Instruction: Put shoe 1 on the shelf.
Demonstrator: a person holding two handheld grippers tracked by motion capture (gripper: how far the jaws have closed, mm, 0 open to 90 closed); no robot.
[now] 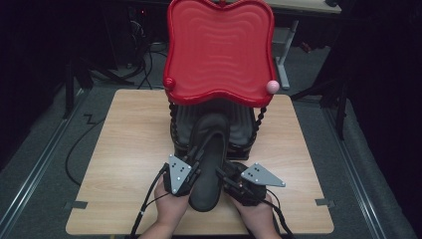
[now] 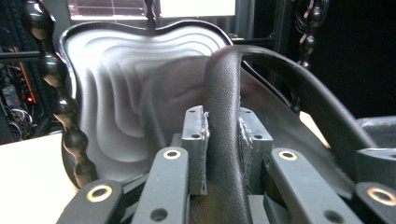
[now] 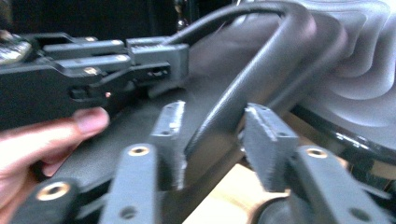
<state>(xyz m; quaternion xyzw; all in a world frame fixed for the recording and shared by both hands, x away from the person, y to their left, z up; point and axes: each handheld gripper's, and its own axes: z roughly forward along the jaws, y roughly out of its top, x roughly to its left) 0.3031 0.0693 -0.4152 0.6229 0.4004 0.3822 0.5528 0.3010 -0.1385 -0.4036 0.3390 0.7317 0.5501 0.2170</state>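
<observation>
A black sandal (image 1: 206, 169) lies toe-first from the table's front toward the rack, its front over the black lower tray (image 1: 245, 130). My left gripper (image 1: 195, 155) is shut on the sandal's strap (image 2: 224, 84); in the left gripper view both pads (image 2: 198, 140) press its sides. My right gripper (image 1: 222, 173) sits at the sandal's right side. In the right gripper view the strap (image 3: 261, 60) runs between its jaws (image 3: 212, 135); one pad (image 3: 170, 135) touches it and a thin gap shows at the other. The left gripper (image 3: 154, 60) and a hand (image 3: 46, 135) appear there too.
A two-tier rack stands at the back of the wooden table (image 1: 134, 149), its red wavy top tray (image 1: 219, 50) overhanging the lower one. A pink ball (image 1: 272, 86) caps its right corner. Beaded black posts (image 1: 260, 117) carry the trays. Bare wood lies left and right.
</observation>
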